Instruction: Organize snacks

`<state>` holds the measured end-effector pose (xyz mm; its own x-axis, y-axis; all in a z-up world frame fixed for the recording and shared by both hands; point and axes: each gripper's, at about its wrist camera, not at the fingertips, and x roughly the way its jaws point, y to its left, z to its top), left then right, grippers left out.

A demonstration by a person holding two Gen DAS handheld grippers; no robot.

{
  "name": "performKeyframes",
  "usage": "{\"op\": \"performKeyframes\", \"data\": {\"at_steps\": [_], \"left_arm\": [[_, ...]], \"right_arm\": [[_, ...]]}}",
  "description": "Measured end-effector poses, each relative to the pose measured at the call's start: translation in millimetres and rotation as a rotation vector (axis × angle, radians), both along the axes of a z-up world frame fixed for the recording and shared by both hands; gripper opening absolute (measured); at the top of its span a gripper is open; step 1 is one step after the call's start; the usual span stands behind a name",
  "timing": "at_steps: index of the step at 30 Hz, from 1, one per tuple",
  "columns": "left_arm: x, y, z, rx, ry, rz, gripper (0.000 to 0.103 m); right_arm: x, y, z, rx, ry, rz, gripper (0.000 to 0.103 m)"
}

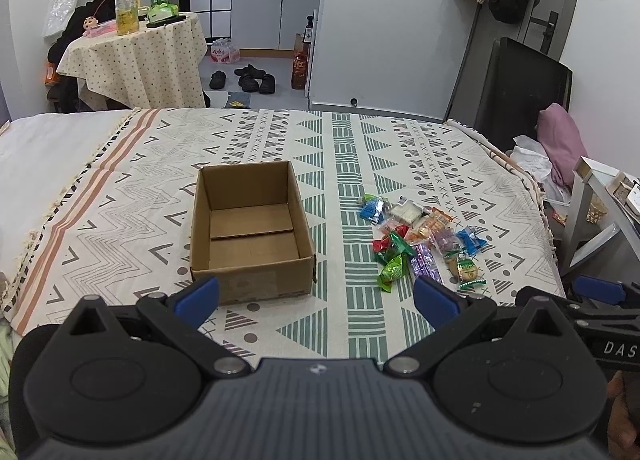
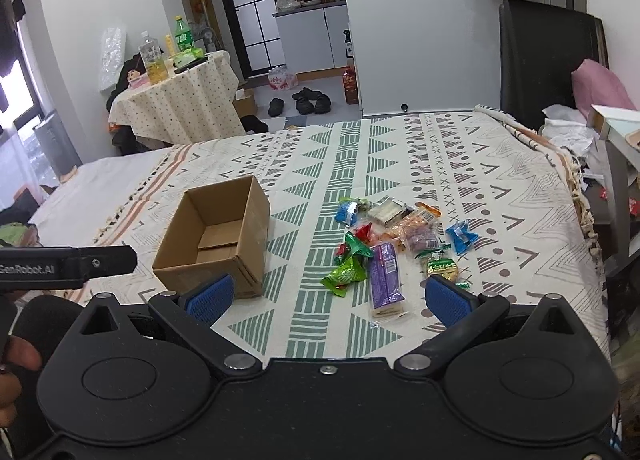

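Observation:
An empty open cardboard box sits on the patterned blanket. To its right lies a loose pile of wrapped snacks, among them a purple packet, a green one and blue ones. My left gripper hovers open in front of the box and the pile, nothing between its blue pads. My right gripper is open too, just short of the purple packet, holding nothing.
A round table with bottles stands beyond the bed, shoes on the floor past it. A black panel and a pink pillow border the right side. A white stand is at the right edge.

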<state>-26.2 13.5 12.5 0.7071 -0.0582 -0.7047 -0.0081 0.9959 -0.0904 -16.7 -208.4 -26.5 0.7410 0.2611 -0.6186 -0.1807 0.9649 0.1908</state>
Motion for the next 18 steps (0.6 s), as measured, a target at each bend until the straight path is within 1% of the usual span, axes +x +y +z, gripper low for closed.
{"op": "performKeyframes", "data": {"at_steps": [3,11,18], "left_arm": [[-2.9,0.0,0.1,0.006,0.001,-0.007,0.103],[-5.2,7.1,0.1,0.000,0.000,0.003,0.103],[-3.6,1.9,-1.8,0.006,0.009,-0.019,0.103]], "right_arm": [[-2.4,0.8,-0.1,0.008,0.003,0.003,0.103],[-2.8,2.5,1.7,-0.007,0.005,0.004,0.103],[-4.5,4.3,1.0,-0.016,0.004,0.011,0.103]]}}
